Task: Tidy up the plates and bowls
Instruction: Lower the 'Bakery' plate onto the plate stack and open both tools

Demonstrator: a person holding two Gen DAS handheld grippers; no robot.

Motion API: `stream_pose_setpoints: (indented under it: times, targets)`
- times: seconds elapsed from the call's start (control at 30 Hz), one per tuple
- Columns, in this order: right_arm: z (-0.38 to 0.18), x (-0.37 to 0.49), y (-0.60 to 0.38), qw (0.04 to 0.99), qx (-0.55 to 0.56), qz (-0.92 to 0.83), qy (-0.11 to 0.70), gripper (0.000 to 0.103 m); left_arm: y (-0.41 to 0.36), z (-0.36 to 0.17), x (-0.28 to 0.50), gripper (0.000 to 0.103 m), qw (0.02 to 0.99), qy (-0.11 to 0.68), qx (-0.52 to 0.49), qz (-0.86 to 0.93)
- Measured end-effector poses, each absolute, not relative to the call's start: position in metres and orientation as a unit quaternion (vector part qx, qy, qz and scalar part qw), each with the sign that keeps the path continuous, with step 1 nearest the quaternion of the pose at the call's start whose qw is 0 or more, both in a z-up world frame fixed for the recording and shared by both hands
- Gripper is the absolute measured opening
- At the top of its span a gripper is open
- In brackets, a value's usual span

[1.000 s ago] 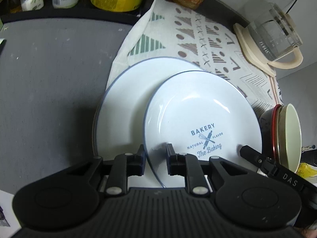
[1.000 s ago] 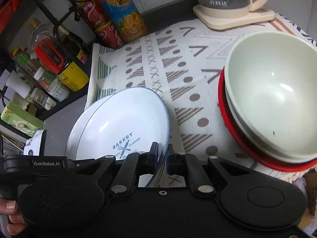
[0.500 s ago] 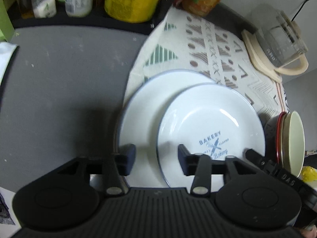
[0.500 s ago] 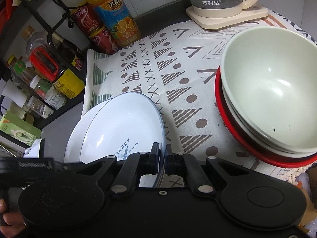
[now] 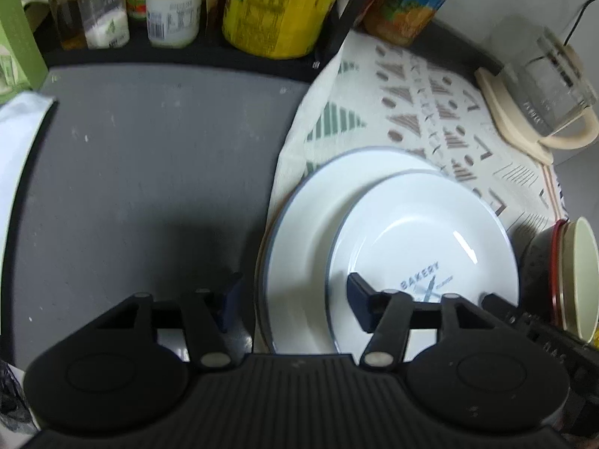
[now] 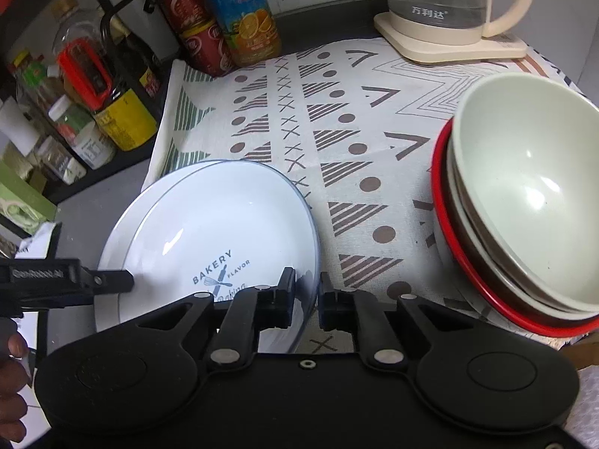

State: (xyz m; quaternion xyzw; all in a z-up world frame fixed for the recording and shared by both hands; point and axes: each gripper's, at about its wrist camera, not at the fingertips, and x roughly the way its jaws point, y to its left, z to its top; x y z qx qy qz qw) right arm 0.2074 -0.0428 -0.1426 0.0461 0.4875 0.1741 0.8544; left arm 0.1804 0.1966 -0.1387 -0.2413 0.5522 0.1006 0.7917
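Observation:
A small white plate with blue "BAKERY" print [image 5: 423,247] [image 6: 209,232] rests on a larger white blue-rimmed plate [image 5: 303,232] [image 6: 112,239] at the left edge of a patterned cloth [image 6: 337,142]. My left gripper [image 5: 292,295] is open wide, its jaws spread over the near rims of both plates. My right gripper [image 6: 305,292] stands around the small plate's right rim with a small gap showing beside the rim. A stack of bowls [image 6: 524,202] [image 5: 569,277], cream on top over a red-rimmed one, sits at the right.
A glass kettle on a cream base [image 6: 449,11] [image 5: 539,86] stands at the back right. Juice bottle and cans [image 6: 224,22] and a rack of jars and bottles [image 5: 187,11] [image 6: 75,104] line the back and left. Grey counter [image 5: 149,179] lies left of the cloth.
My left gripper has let go of the small plate's rim, opened wide and drawn back. My right gripper's jaws have parted slightly at the plate's right rim.

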Motion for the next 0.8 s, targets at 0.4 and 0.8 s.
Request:
stream_pose_setpoints:
  times: [0.4, 0.8]
  targets:
    - [-0.146, 0.21, -0.032, 0.85, 0.024, 0.178, 0.496, 0.02, 0.204, -0.143, 0.172, 0.033, 0.796, 0.538, -0.26, 0.096]
    - [-0.133, 0.215, -0.033, 0.85, 0.023, 0.19, 0.491, 0.027, 0.197, -0.126, 0.183, 0.042, 0.804, 0.548, -0.213, 0.085]
